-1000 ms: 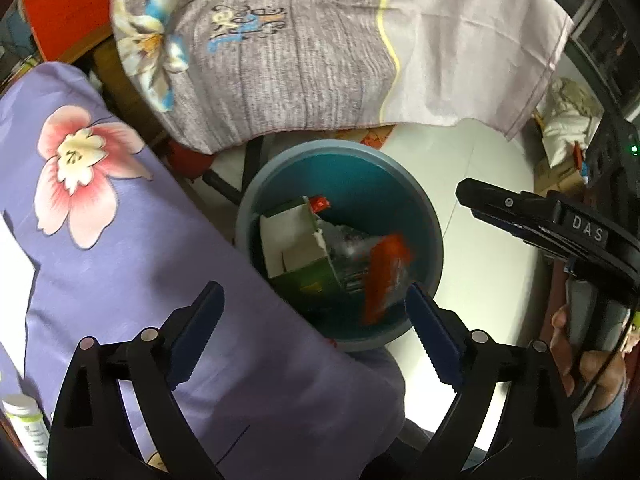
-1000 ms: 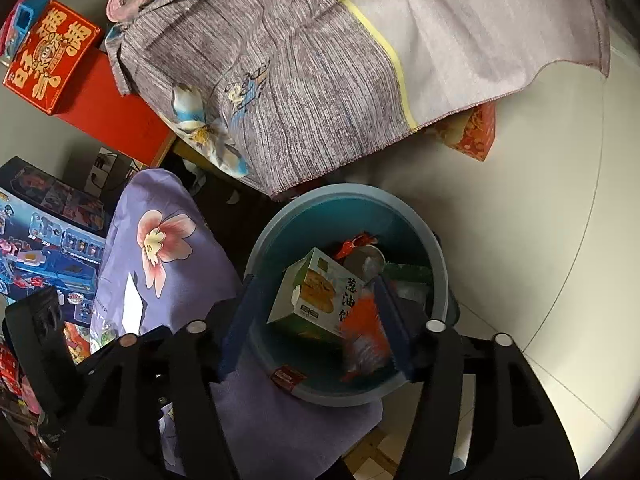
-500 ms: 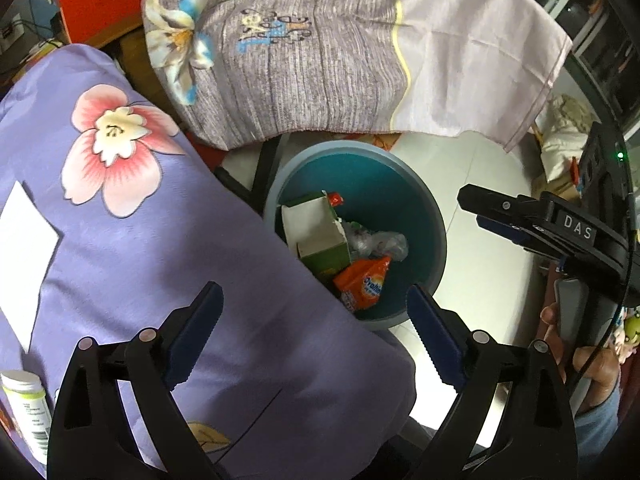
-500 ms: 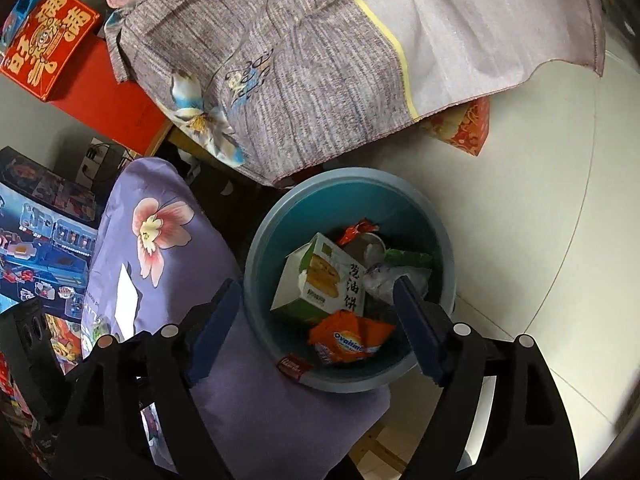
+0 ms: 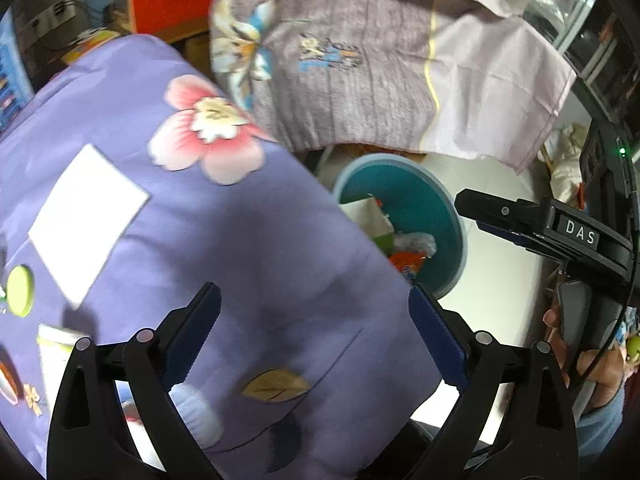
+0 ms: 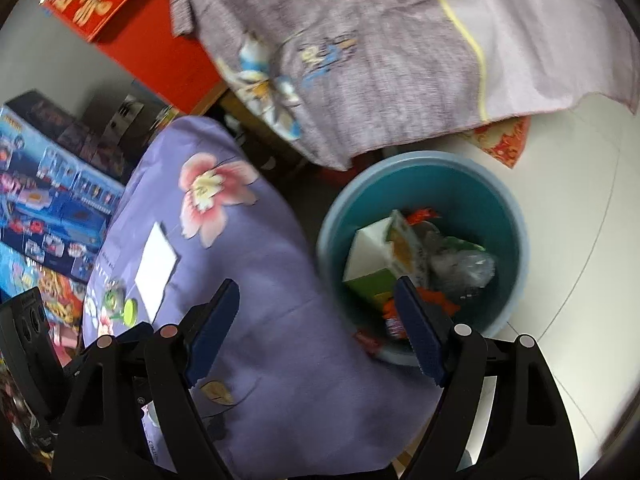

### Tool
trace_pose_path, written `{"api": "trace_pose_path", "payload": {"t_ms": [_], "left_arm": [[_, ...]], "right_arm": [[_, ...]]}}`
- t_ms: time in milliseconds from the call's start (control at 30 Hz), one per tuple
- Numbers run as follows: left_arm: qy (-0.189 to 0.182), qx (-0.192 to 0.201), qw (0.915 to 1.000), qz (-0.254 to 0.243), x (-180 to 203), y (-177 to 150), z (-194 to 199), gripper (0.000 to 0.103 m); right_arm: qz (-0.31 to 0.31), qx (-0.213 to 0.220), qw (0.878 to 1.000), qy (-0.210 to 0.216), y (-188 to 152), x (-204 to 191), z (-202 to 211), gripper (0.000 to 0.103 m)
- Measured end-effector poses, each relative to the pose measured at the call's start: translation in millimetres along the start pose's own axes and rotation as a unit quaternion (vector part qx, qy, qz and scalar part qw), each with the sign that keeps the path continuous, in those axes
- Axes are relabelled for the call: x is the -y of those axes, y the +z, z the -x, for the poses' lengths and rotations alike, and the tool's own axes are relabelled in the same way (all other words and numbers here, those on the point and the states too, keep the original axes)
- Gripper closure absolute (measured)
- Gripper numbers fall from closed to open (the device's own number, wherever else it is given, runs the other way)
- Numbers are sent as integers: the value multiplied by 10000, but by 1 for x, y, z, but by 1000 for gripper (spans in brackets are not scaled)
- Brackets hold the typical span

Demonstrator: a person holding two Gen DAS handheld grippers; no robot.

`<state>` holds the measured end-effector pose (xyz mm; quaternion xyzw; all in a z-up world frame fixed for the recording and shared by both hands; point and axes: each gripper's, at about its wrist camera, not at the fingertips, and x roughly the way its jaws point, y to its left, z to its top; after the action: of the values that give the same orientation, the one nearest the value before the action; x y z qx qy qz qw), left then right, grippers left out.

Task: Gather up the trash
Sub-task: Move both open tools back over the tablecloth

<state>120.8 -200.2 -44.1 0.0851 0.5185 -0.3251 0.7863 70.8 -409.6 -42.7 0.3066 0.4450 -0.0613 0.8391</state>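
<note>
Both tools swung away from the bin (image 6: 424,168); right tool (image 6: 316,320) had just opened, empty, its orange wrapper (image 6: 390,312) dropped; left tool (image 5: 314,328) gaped empty.

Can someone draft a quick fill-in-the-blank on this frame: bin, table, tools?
1. The round bin stands on the ____, beside the table.
2. The cloth over the table is purple with a ____ flower print.
3. The right tool holds ____ between its fingers.
4. The orange snack wrapper lies inside the ____.

Missing words: floor; pink; nothing; bin
</note>
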Motion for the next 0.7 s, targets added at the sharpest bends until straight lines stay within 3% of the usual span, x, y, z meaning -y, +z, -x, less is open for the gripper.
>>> {"api": "trace_pose_path", "payload": {"t_ms": [300,700], "left_arm": [[179,235,9977,611,-74,-23,35,7],[577,646,9827,1637,-196,-55,85,7]], "right_arm": [[699,-392,9968,78,-11,-83,-35,27],[1687,-876,9816,169,-16,-203,-98,27]]}}
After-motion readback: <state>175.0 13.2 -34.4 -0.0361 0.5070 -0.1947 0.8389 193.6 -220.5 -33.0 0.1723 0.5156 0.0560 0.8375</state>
